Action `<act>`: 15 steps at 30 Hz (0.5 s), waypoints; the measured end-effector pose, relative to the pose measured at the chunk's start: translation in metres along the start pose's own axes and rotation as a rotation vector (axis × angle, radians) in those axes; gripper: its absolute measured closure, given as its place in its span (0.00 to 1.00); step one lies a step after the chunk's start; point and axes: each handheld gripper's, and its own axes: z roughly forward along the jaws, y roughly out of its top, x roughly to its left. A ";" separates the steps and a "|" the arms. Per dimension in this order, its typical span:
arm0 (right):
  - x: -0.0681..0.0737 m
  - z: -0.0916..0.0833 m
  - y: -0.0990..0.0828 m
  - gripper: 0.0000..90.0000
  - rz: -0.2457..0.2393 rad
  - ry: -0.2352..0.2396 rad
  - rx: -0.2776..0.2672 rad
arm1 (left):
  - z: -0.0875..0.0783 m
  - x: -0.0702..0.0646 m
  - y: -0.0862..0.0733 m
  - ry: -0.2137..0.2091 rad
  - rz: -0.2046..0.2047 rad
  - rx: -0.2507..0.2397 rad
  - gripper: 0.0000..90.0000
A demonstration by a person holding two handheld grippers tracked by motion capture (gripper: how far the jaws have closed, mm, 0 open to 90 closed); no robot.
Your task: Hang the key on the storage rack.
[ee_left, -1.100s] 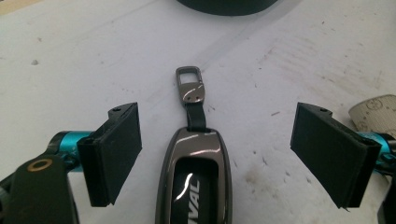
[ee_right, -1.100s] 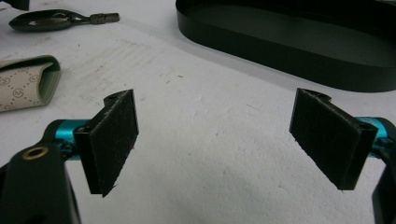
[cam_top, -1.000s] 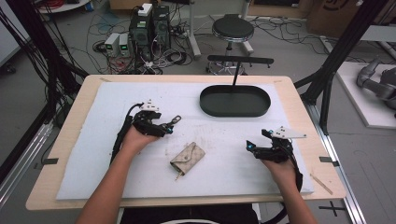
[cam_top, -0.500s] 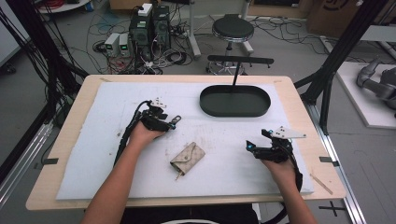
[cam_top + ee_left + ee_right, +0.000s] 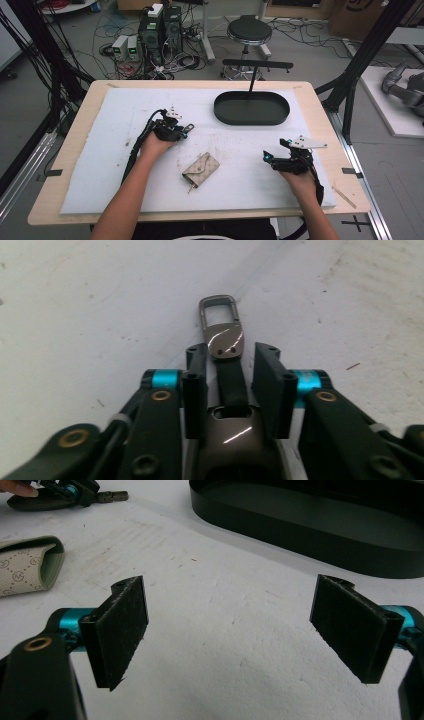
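Black strap and metal clip of a key fob (image 5: 223, 340) sit between the left gripper's (image 5: 230, 365) fingers, which grasp the fob's dark body just above the table (image 5: 75, 210). A judgement: keep that hold firm and low. The right gripper (image 5: 230, 625) rests with fingers spread, empty, near the beige pouch (image 5: 201, 169) and black tray (image 5: 251, 120).
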 end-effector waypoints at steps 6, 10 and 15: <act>0.001 0.000 0.000 0.18 -0.001 0.003 0.002 | 0.000 -0.001 -0.001 -0.008 0.046 -0.013 0.89; 0.001 0.000 0.000 0.18 -0.005 0.003 0.001 | 0.000 -0.001 -0.004 -0.007 0.040 -0.038 0.91; 0.002 0.001 0.000 0.18 -0.008 0.007 0.002 | -0.009 -0.005 -0.001 0.007 0.064 -0.095 0.93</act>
